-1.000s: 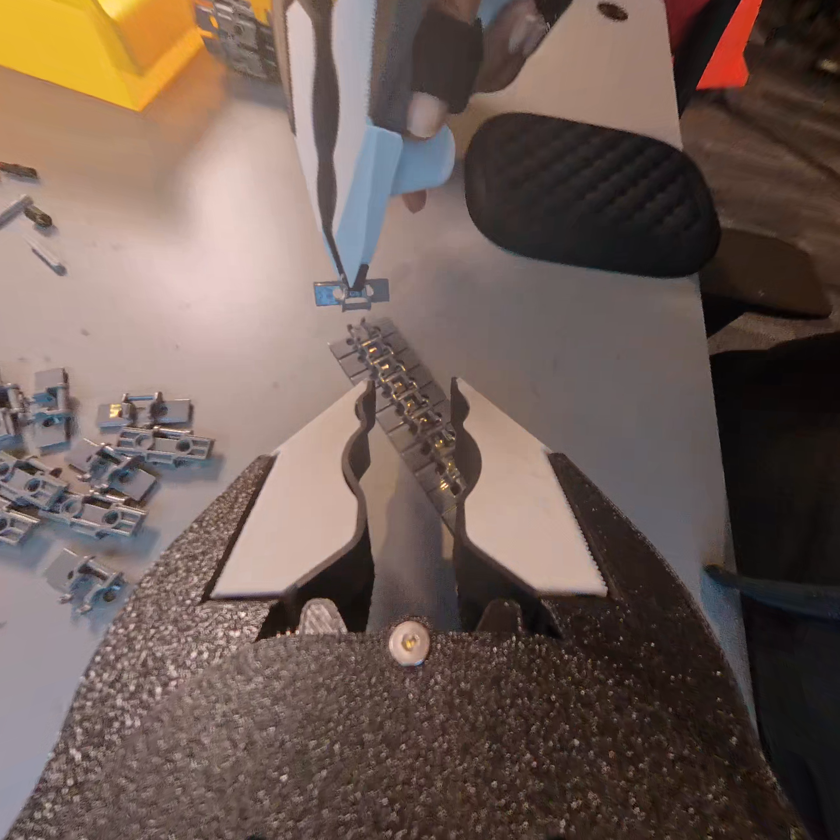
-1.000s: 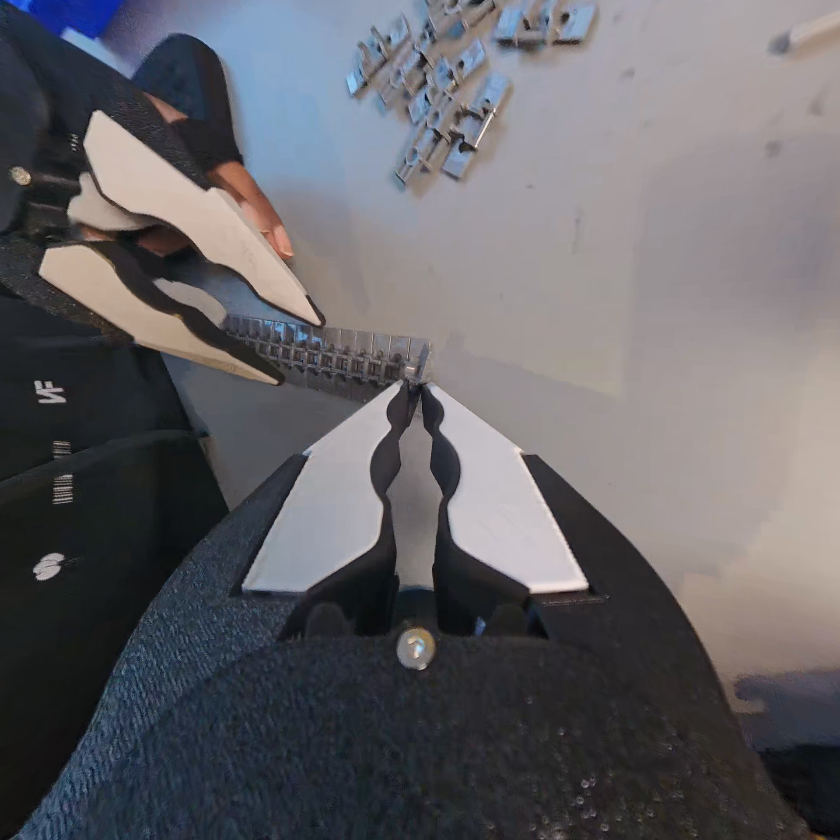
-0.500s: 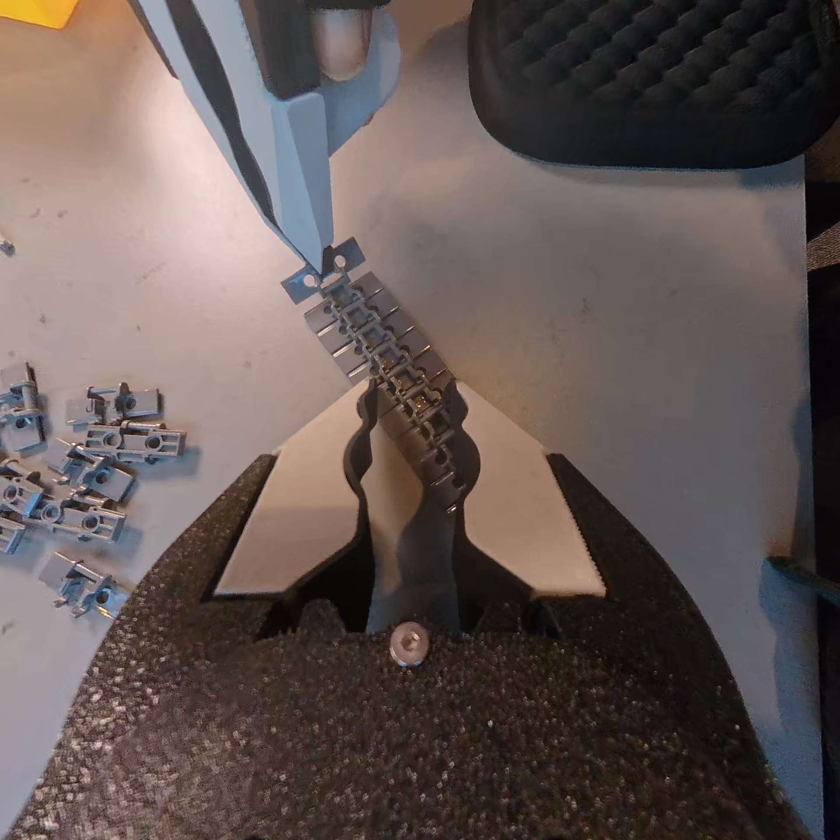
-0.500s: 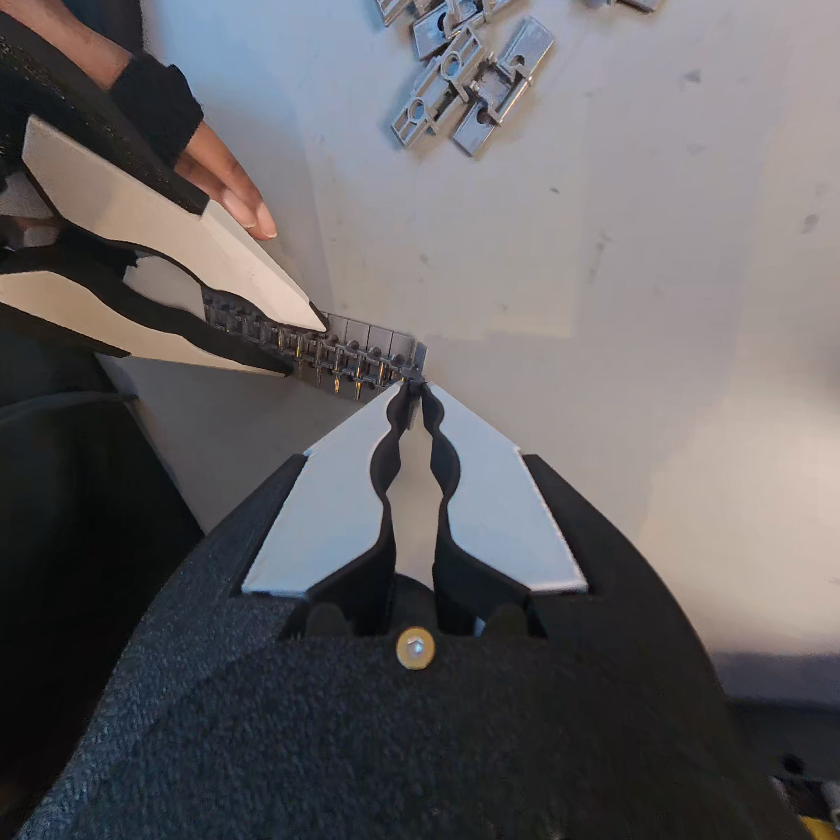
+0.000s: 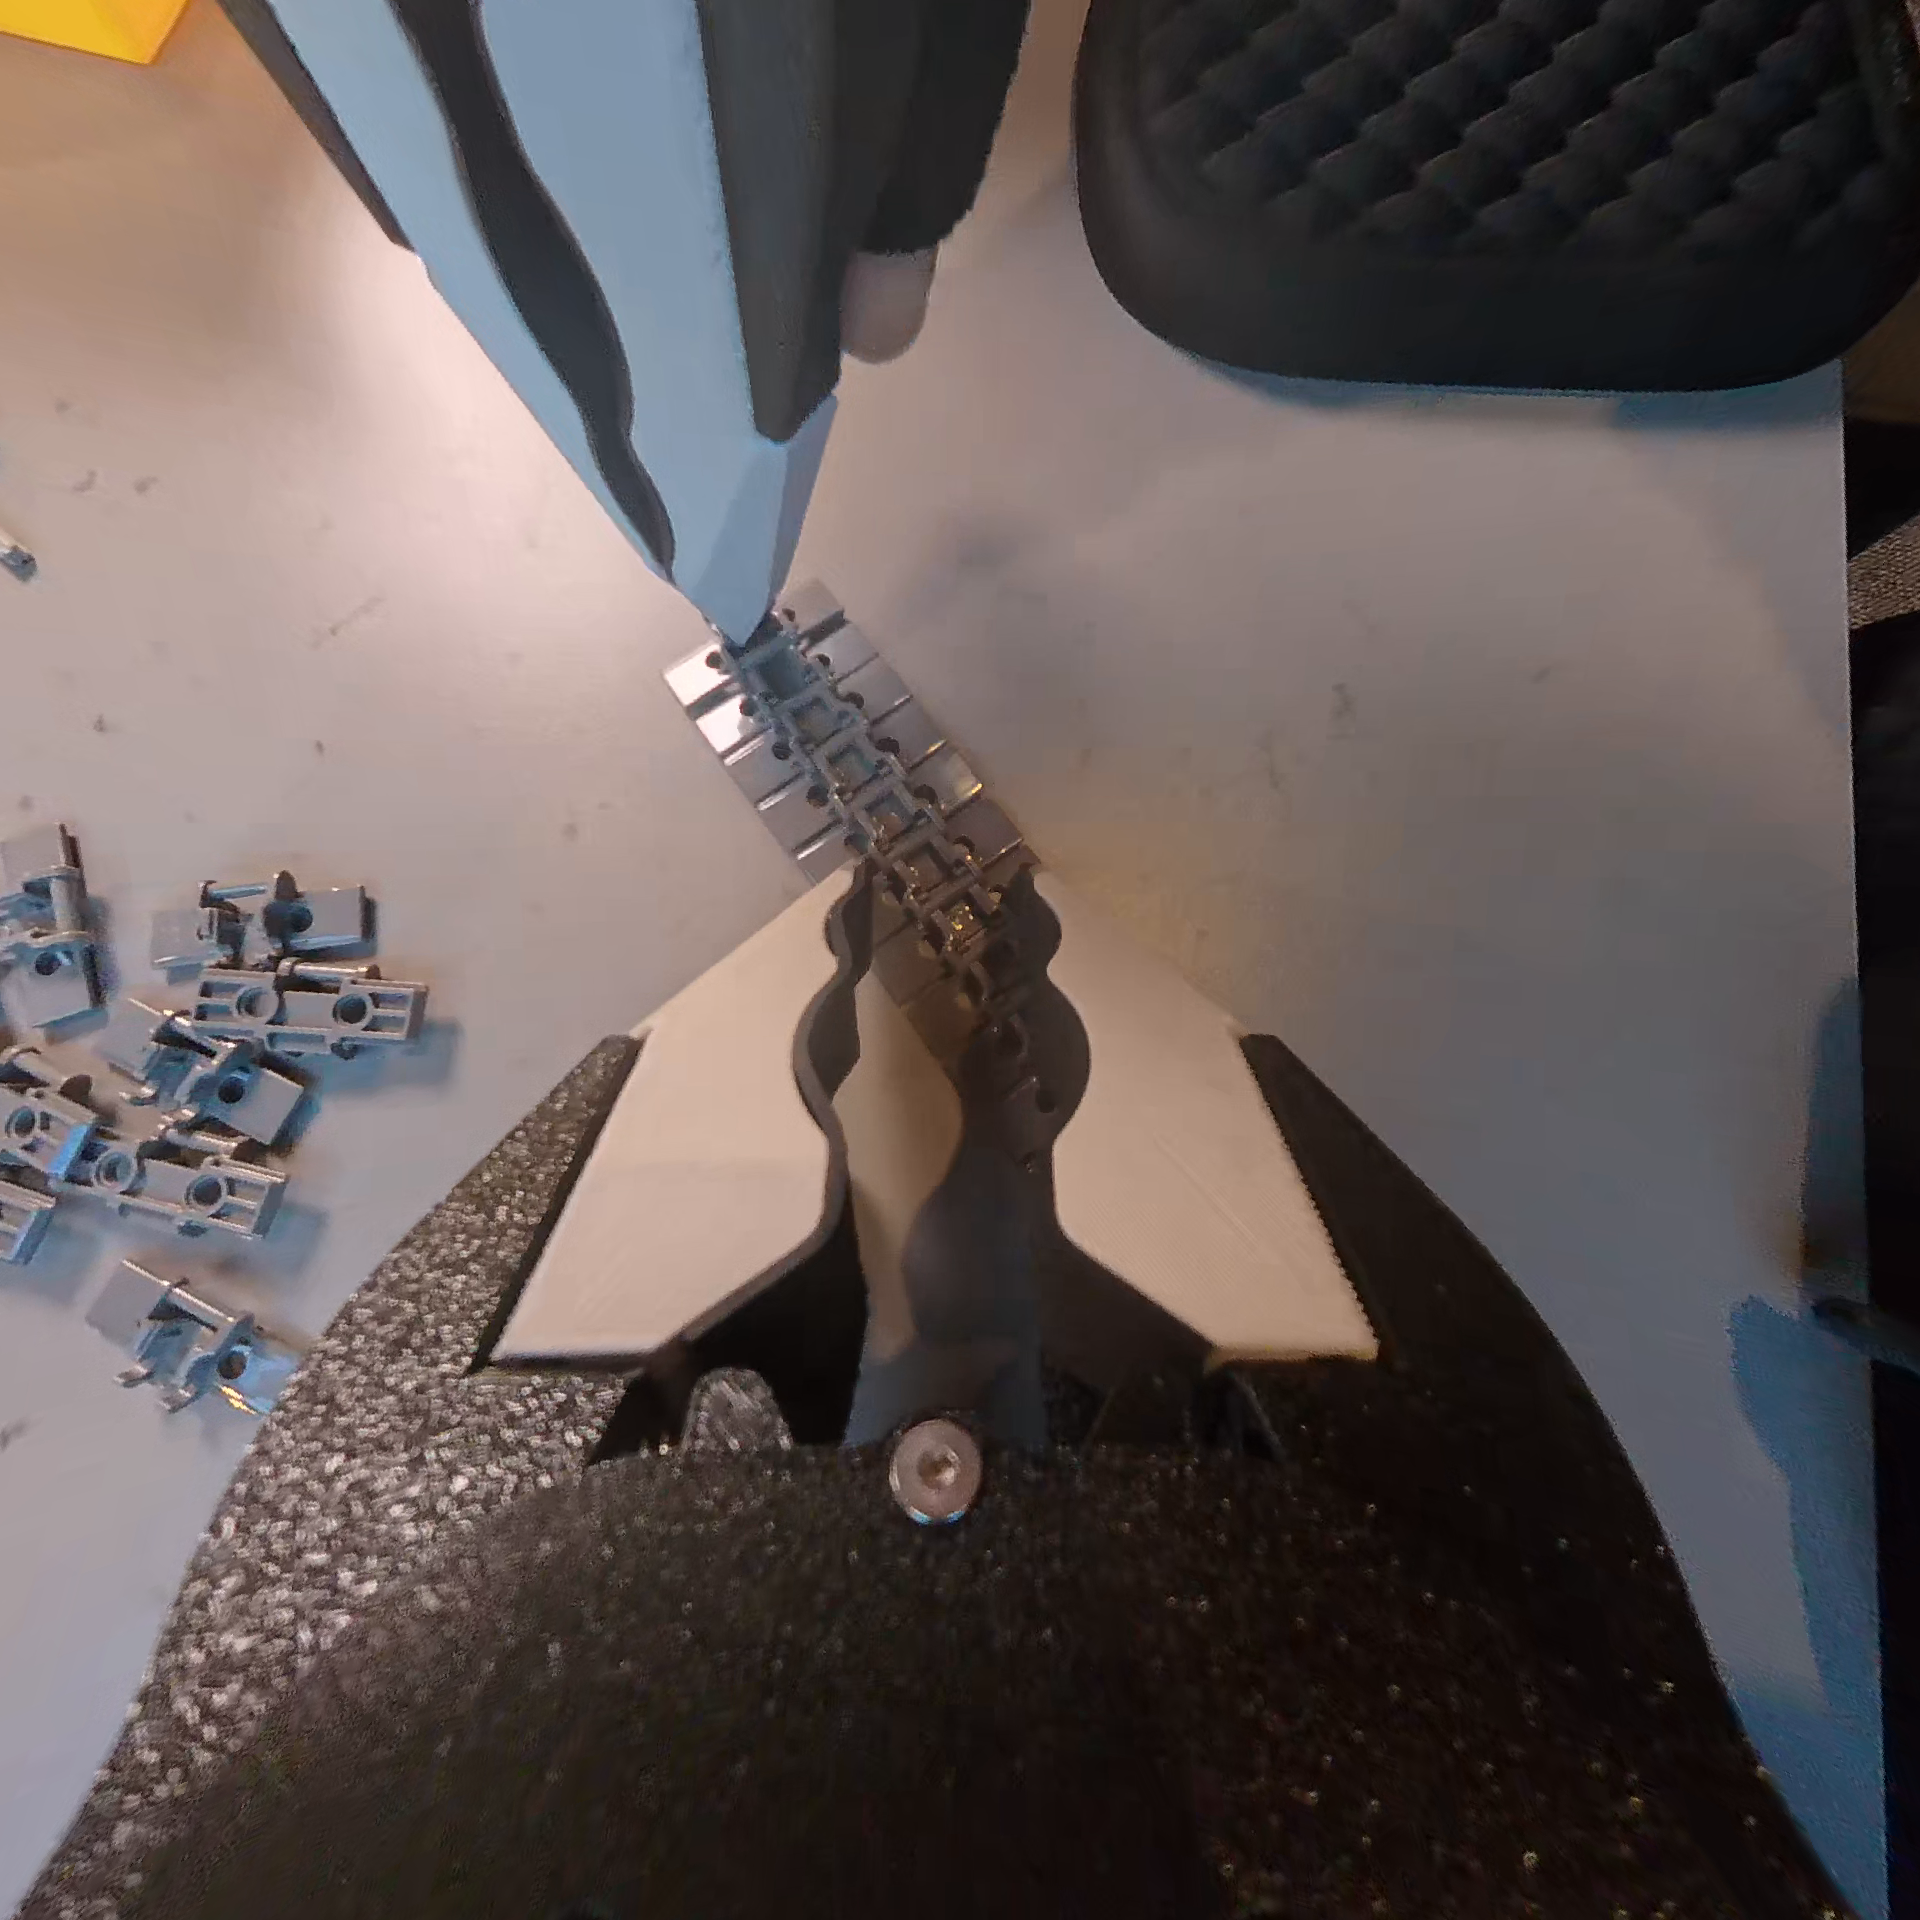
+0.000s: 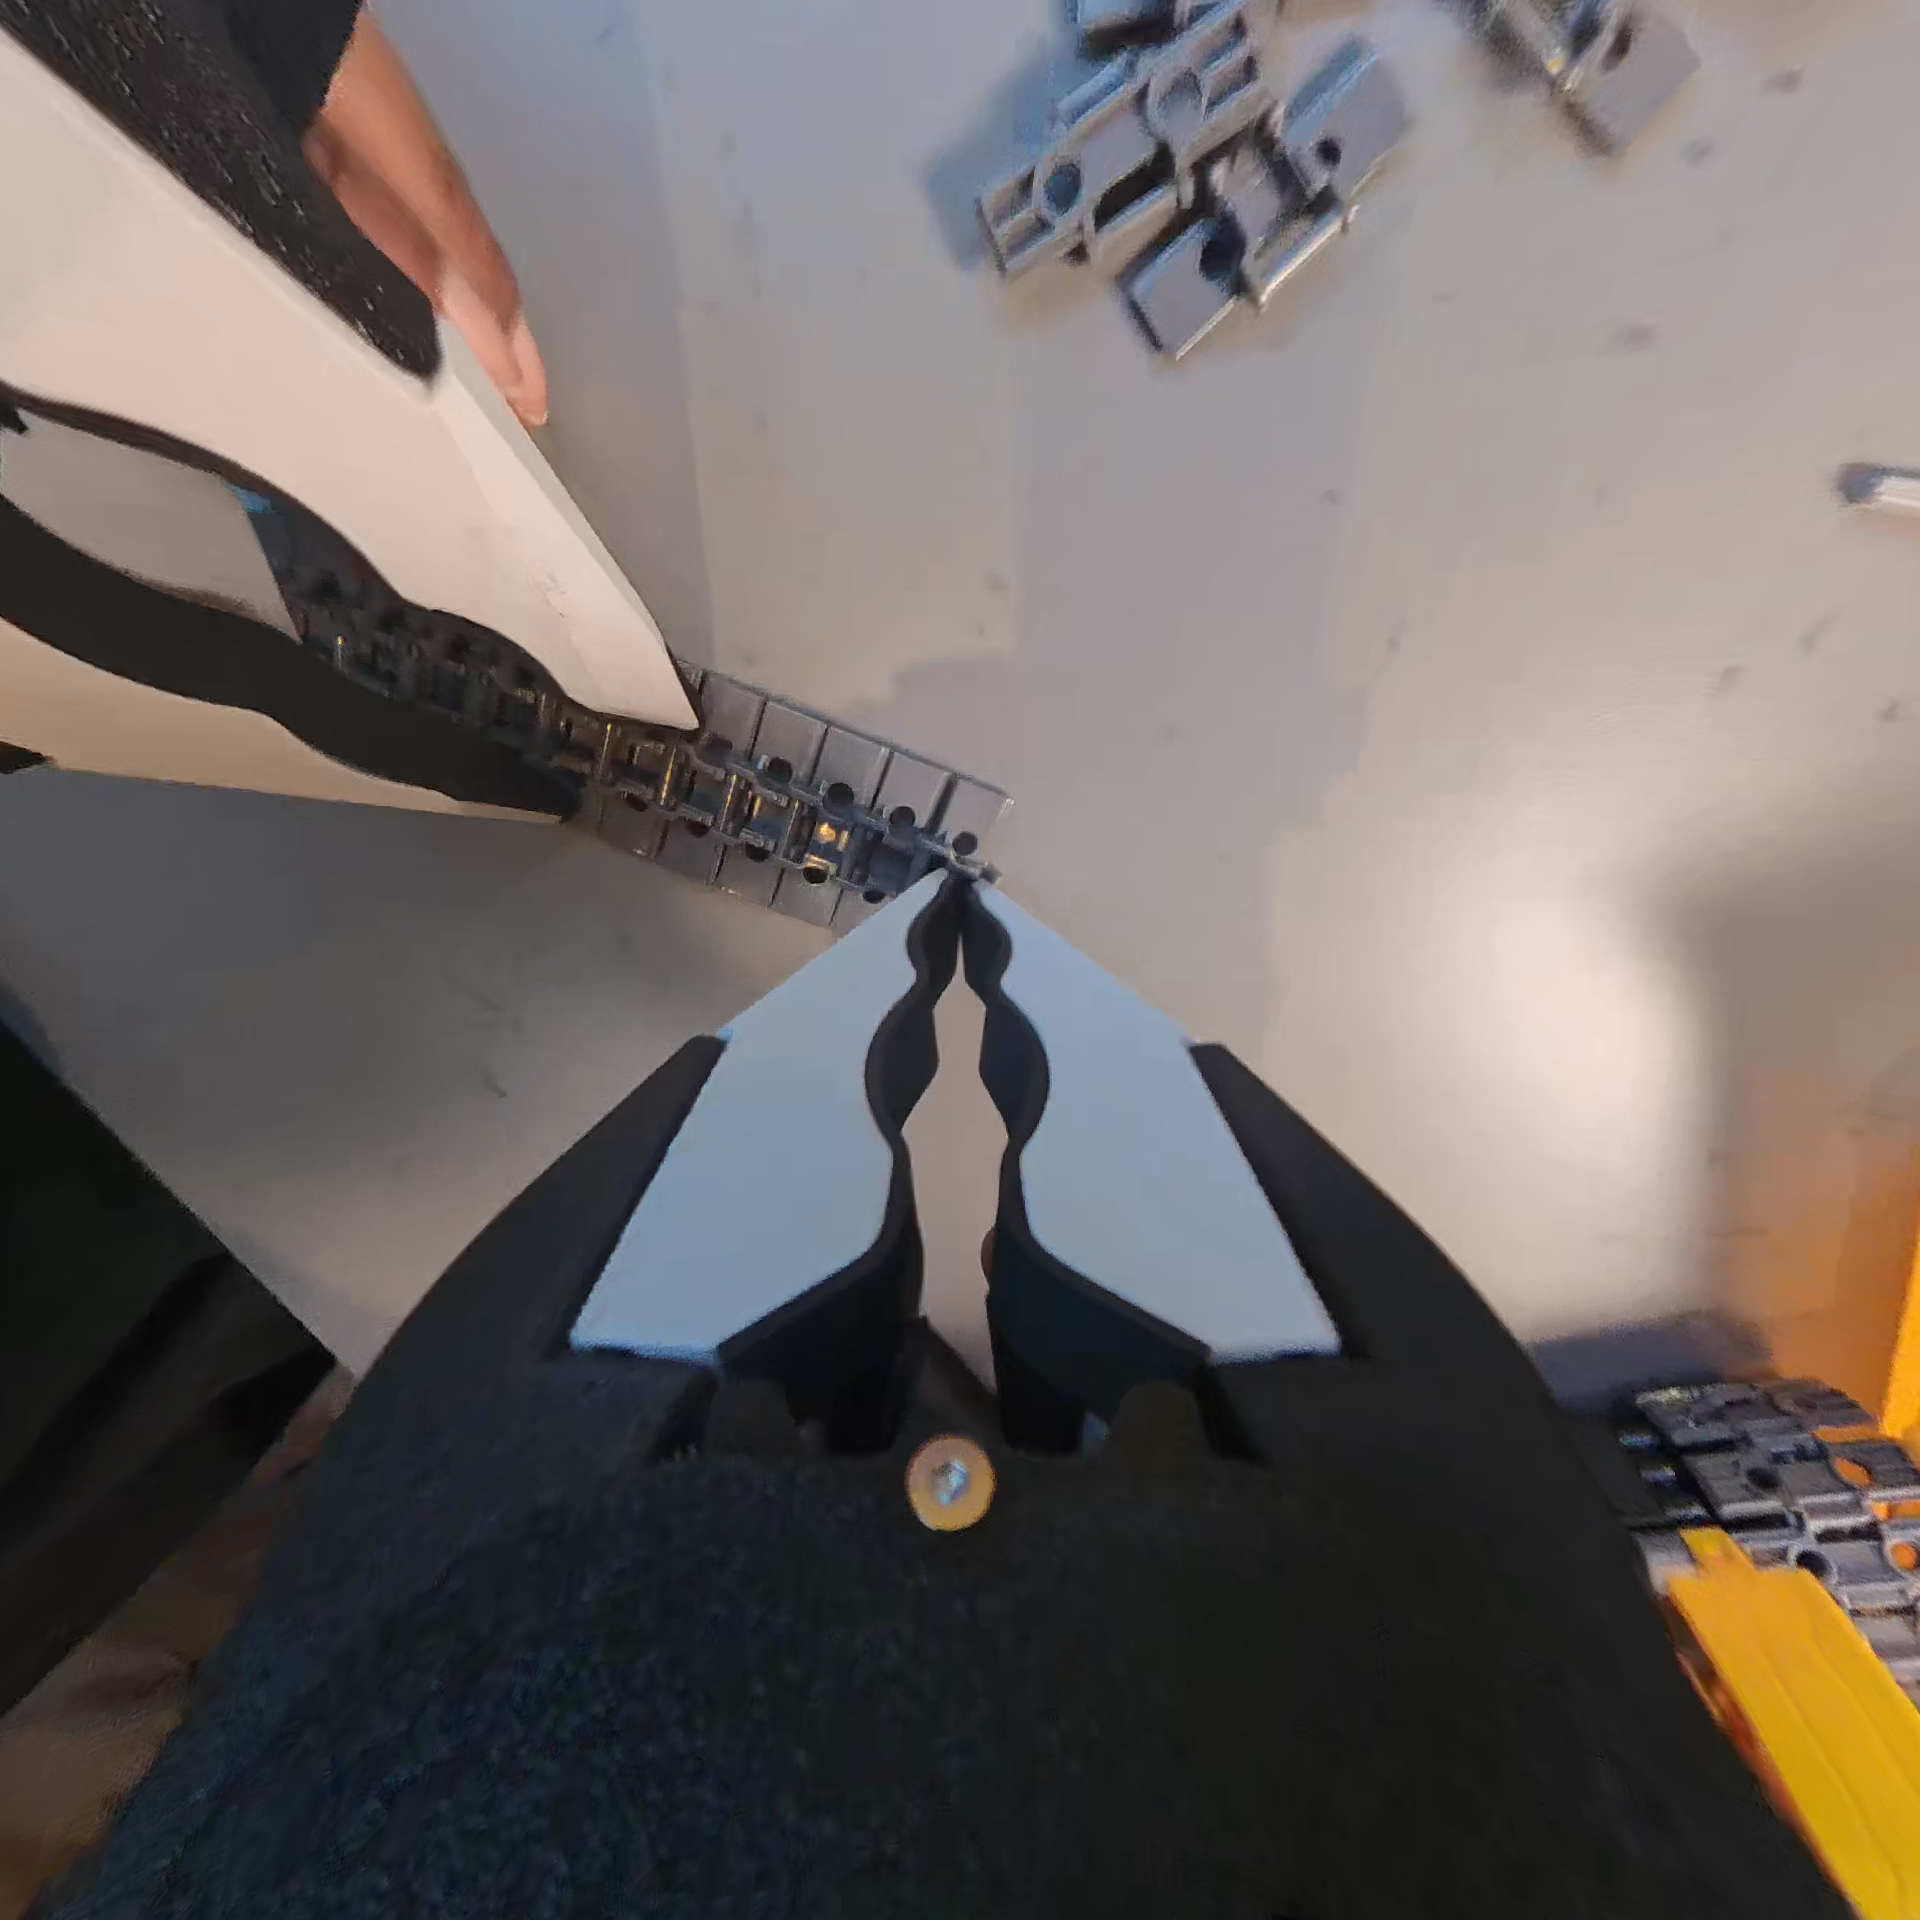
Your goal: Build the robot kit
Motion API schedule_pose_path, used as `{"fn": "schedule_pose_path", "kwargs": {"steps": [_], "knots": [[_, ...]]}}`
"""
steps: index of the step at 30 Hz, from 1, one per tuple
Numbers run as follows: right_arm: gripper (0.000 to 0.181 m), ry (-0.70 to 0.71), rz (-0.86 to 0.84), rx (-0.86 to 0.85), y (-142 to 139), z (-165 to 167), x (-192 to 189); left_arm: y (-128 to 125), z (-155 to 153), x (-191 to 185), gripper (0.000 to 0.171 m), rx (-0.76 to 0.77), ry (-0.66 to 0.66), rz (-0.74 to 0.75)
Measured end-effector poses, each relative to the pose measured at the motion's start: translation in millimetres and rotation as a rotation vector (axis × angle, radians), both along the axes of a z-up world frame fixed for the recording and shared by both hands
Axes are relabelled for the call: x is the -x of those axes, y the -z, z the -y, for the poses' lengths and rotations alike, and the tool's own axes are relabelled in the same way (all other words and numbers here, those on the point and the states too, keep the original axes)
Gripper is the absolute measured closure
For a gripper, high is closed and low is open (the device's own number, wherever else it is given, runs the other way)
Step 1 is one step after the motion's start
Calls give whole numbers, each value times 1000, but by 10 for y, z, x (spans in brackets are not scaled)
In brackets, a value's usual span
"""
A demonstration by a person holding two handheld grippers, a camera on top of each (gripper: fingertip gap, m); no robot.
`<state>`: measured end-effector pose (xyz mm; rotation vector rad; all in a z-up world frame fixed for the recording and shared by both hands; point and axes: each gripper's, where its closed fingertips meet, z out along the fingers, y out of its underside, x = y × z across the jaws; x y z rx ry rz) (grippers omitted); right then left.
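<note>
The left tool (image 5: 940, 914) is clenched on one grey chain of joined links (image 5: 847, 769), which lies flat on the white desk (image 5: 1403, 831). The right tool (image 6: 954, 881), its tips pinched together on the chain's end link (image 6: 961, 847), meets the far end of the chain from the left tool. About ten loose grey links (image 5: 208, 1070) lie scattered on the desk well apart to the left tool's left. A yellow bin (image 6: 1829, 1704) at the desk's edge holds more grey link pieces (image 6: 1766, 1455), too many and too hidden to count. One black textured pad (image 5: 1507, 177) rests beyond the chain.
</note>
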<state>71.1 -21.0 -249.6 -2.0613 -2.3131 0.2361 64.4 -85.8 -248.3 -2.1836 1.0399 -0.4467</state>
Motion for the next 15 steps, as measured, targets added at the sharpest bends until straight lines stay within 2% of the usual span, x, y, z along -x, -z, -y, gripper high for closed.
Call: {"fn": "schedule_pose_path", "kwargs": {"steps": [9, 15], "knots": [[181, -5, -33, 1, -8, 3, 2, 3, 7, 6, 146, -1, 0, 4], [180, 124, -119, 177, -115, -14, 13, 4, 8, 8, 146, -1, -3, 6]]}}
